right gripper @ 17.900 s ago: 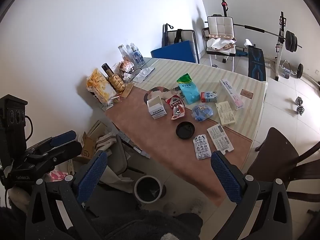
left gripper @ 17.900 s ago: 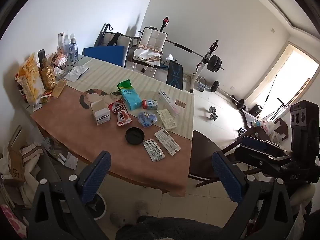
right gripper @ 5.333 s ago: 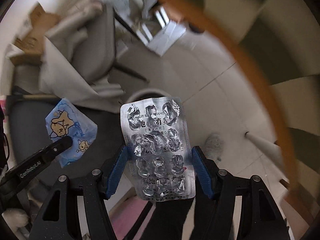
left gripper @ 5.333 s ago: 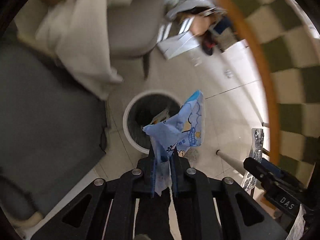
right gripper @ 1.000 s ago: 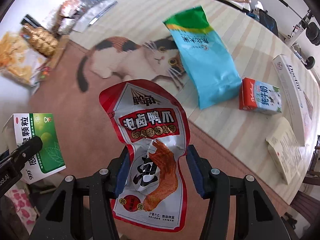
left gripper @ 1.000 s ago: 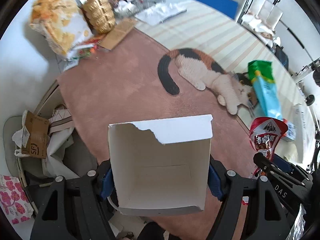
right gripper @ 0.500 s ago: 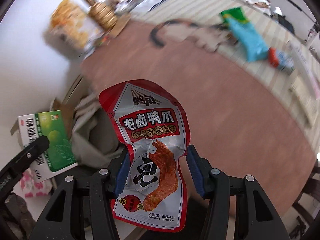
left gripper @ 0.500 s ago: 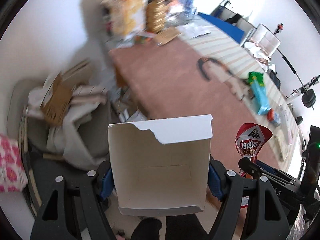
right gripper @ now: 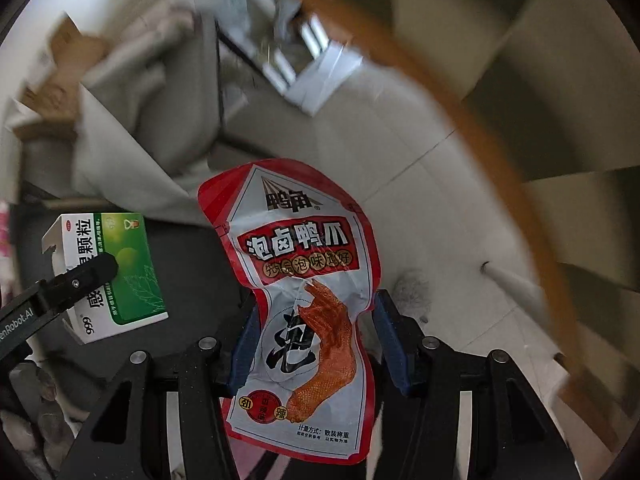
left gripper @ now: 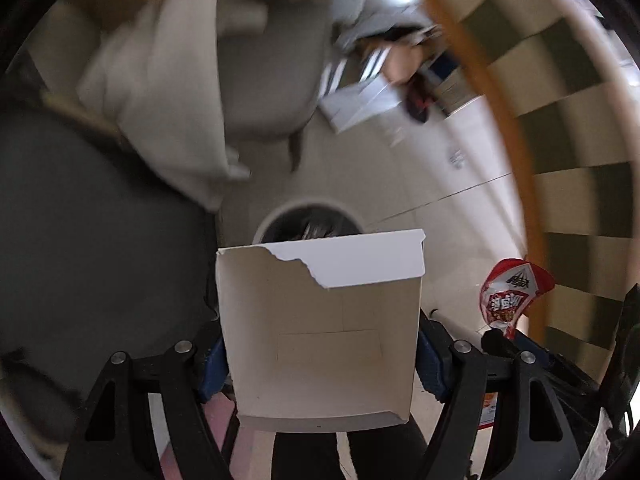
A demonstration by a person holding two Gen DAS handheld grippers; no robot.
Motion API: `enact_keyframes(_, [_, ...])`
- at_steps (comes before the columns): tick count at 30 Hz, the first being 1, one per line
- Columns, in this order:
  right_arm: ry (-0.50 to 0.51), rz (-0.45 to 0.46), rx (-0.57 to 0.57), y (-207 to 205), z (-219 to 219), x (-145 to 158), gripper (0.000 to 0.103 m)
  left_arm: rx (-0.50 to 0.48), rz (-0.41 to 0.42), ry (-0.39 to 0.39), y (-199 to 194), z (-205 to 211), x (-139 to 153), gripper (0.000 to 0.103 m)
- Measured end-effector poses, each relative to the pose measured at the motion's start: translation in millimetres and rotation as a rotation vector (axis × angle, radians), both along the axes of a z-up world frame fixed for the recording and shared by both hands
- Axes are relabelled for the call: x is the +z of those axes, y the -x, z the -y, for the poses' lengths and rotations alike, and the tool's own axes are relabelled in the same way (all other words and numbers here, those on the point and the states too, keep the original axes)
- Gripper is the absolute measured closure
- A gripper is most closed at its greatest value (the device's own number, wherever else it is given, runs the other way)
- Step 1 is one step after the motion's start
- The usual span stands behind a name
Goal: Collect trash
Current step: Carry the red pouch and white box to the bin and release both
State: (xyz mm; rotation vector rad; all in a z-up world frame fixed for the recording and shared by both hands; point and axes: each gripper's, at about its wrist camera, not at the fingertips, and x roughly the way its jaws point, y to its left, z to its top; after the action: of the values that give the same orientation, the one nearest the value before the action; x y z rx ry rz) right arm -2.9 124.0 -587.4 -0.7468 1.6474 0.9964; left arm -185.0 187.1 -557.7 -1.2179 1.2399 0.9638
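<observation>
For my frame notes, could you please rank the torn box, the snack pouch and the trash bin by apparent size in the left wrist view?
1. torn box, though nearness to the camera inflates it.
2. trash bin, mostly hidden behind the box, so unsure.
3. snack pouch.

The left gripper (left gripper: pixel 320 356) holds the torn box (left gripper: pixel 320 320) directly above the bin (left gripper: pixel 310 220) on the floor. To its right, the right gripper (right gripper: pixel 314 342) holds the snack pouch (right gripper: pixel 308 304). The table edge (left gripper: pixel 500 120) curves along the right; what seems a draped chair (left gripper: pixel 224 72) stands behind the bin.
</observation>
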Motion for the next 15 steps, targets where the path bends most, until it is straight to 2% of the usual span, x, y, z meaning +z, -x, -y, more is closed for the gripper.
enact_keyframes(4, [0.024,0.003,0.039,22,-8,-83,0.046,0.013,-0.012,0.069,12,1,-90,0.030])
enact_keyframes(7, [0.040,-0.008,0.062,34,-15,-140,0.046,0.030,-0.015,0.115,20,2,-147,0.030])
enact_keyframes(10, [0.053,-0.021,0.079,40,-19,-187,0.044,0.049,-0.020,0.140,27,0,-184,0.028])
enact_keyframes(12, [0.059,-0.035,0.097,47,-23,-207,0.039,0.047,-0.030,0.133,30,-1,-196,0.024])
enact_keyframes(14, [0.057,-0.054,0.118,49,-24,-220,0.035,0.056,-0.040,0.124,36,0,-202,0.009])
enact_keyframes(15, [0.056,-0.064,0.126,50,-24,-225,0.028,0.058,-0.041,0.123,38,0,-203,0.000])
